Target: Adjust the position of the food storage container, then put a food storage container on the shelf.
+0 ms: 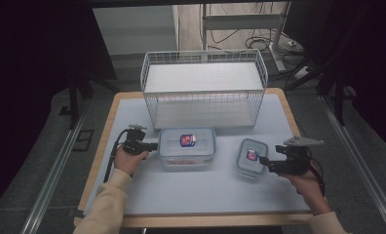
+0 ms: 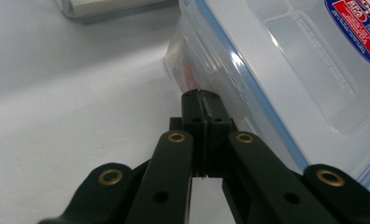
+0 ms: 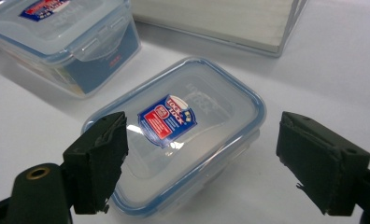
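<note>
On the tabletop [image 1: 201, 190], right gripper [image 3: 199, 158] jaws apart should straddle the small container [image 3: 183, 135] squarely; left gripper [image 2: 202, 100] jaws together beside the large container [image 2: 286, 70].

the large box [image 1: 186, 145] is lying flat near the middle of the table, just in front of the basket: a clear rectangular tub with a blue-sealed lid clipped shut and a red-and-blue sticker on top, something orange showing through its side. the small box [image 1: 252, 156] is sitting to its right, apart from it, alike in make, closed, turned slightly askew.
</note>
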Action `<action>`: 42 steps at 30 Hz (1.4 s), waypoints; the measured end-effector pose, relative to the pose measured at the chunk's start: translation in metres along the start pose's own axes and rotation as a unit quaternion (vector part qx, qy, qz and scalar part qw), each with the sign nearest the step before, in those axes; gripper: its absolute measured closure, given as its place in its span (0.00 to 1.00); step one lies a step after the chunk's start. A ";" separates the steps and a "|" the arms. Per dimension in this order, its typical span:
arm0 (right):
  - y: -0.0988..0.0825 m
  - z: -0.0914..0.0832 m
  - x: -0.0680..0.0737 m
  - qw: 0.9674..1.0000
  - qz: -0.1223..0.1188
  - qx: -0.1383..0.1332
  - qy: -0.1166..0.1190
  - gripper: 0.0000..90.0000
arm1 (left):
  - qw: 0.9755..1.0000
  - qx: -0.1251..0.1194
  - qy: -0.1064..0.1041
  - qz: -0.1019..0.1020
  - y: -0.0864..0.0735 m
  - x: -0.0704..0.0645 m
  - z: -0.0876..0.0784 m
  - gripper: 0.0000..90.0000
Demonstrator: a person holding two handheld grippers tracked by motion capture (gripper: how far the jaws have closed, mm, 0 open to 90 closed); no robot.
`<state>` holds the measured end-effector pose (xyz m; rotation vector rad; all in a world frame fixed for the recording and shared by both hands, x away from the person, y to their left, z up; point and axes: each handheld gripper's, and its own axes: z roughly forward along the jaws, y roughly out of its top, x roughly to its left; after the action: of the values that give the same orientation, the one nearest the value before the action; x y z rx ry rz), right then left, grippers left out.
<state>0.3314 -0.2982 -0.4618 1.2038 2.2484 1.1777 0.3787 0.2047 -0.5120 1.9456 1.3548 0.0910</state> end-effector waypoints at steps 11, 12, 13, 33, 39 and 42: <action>0.010 0.001 0.011 0.999 0.014 -0.022 0.037 0.17 | 0.999 -0.049 0.000 0.006 -0.014 -0.002 -0.037 0.96; 0.011 0.003 0.012 0.999 0.014 -0.022 0.042 0.17 | 0.998 -0.056 0.000 0.008 -0.015 -0.003 -0.039 0.94; 0.013 0.006 0.015 0.999 0.013 -0.021 0.047 0.17 | 0.998 -0.061 -0.001 0.009 -0.016 -0.004 -0.041 0.85; 0.062 0.059 0.065 0.991 0.019 0.034 0.127 0.14 | 0.991 -0.027 -0.111 -0.061 0.008 0.001 -0.008 0.16; 0.077 0.095 0.071 0.986 0.048 0.071 0.139 0.13 | 0.990 -0.008 -0.125 -0.066 0.008 0.003 0.001 0.17; 0.079 0.112 0.070 0.984 0.069 0.088 0.140 0.13 | 0.990 -0.006 -0.126 -0.067 0.008 0.003 0.004 0.17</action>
<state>0.4000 -0.1609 -0.4606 1.3528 2.5577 1.2925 0.3877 0.2034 -0.5110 1.7829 1.3066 -0.2053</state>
